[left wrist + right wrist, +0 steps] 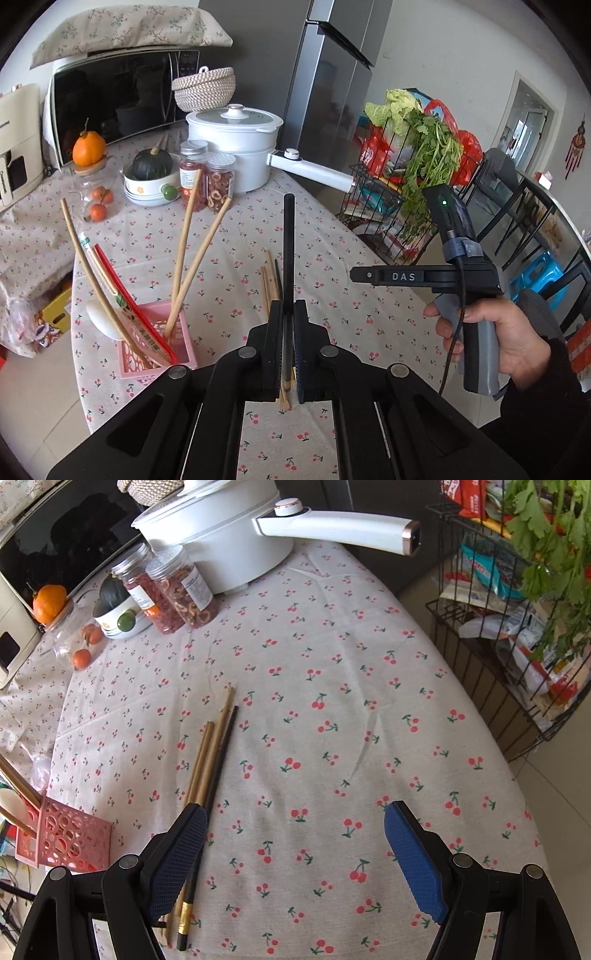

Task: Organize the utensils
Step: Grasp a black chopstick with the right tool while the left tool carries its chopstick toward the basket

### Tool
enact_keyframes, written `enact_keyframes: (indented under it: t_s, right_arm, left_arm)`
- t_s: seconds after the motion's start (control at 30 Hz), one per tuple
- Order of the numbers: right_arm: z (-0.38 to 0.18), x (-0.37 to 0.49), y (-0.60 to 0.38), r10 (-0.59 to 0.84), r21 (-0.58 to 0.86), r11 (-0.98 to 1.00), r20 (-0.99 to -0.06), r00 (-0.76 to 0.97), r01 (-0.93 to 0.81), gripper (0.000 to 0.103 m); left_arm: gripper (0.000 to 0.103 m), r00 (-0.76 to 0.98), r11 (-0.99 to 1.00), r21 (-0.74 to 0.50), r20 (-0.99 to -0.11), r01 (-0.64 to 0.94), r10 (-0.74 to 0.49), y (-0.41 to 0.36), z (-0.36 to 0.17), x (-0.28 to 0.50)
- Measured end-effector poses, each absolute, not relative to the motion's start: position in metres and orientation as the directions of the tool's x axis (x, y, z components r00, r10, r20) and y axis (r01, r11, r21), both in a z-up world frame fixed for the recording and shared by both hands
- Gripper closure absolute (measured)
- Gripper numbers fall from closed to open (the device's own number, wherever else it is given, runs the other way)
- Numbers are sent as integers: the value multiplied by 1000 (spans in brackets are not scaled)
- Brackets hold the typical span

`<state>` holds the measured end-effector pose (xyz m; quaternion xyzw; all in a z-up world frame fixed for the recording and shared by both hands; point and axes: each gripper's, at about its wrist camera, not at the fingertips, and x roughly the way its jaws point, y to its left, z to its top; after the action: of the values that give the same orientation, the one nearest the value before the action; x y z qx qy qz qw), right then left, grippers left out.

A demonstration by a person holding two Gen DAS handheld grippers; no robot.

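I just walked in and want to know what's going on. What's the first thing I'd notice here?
You'd first see the left gripper, jaws shut on a black chopstick sticking straight up over the cherry tablecloth. To its left stands a pink holder already stuffed with long wooden chopsticks. More chopsticks lie loose on the cloth beside the right gripper, whose blue-padded jaws stand wide open.

A cherry-print tablecloth [332, 672] covers the table beside a grey fridge [332, 92] and pale tiled floor [37, 406].
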<state>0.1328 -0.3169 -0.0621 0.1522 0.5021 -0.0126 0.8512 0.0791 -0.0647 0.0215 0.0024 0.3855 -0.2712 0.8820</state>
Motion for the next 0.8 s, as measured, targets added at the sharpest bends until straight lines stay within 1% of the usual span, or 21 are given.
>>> enact_keyframes:
  t_s: [0.2, 0.3, 0.33, 0.37, 0.43, 0.47, 0.53, 0.57, 0.63, 0.7, 0.8]
  right_arm:
    - [-74, 149, -292, 156, 263, 950, -867, 473, 168, 19]
    - [-83, 157, -287, 180, 290, 940, -869, 460, 181, 20]
    - [-85, 160, -286, 180, 292, 938, -871, 458, 187, 22]
    - [-88, 163, -286, 177, 293, 936, -870, 460, 195, 25]
    - [-94, 168, -285, 175, 298, 931, -871, 459, 212, 41]
    - [-97, 171, -284, 185, 309, 926, -871, 456, 215, 45]
    - [-105, 178, -281, 212, 332, 920, -870, 446, 210, 59]
    - [-109, 182, -279, 222, 340, 917, -869, 441, 208, 61]
    - [-116, 188, -275, 236, 351, 913, -869, 435, 207, 70]
    - [-122, 194, -271, 249, 364, 907, -868, 429, 211, 77]
    - [-126, 201, -263, 250, 363, 908, -869, 427, 208, 83]
  left_arm:
    - [98, 559, 854, -234, -669, 465, -489, -38, 27, 69]
    - [98, 571, 861, -227, -667, 456, -478, -25, 29, 69]
    - [98, 572, 863, -232, -667, 448, -476, -21, 29, 71]
    - [98, 572, 866, -242, -668, 437, -475, -17, 29, 74]
    - [98, 571, 868, -262, -667, 421, -479, -9, 28, 78]
    - [98, 571, 868, -267, -666, 418, -480, -7, 28, 79]
    - [98, 575, 870, -269, -664, 414, -479, -4, 28, 81]
    - [98, 576, 870, -270, -662, 413, -479, -3, 29, 81]
    - [98, 575, 869, -274, -662, 411, -481, -2, 28, 83]
    - [98, 573, 870, -279, -664, 406, -480, 0, 27, 85]
    - [98, 568, 872, -286, -669, 398, -479, 2, 23, 87]
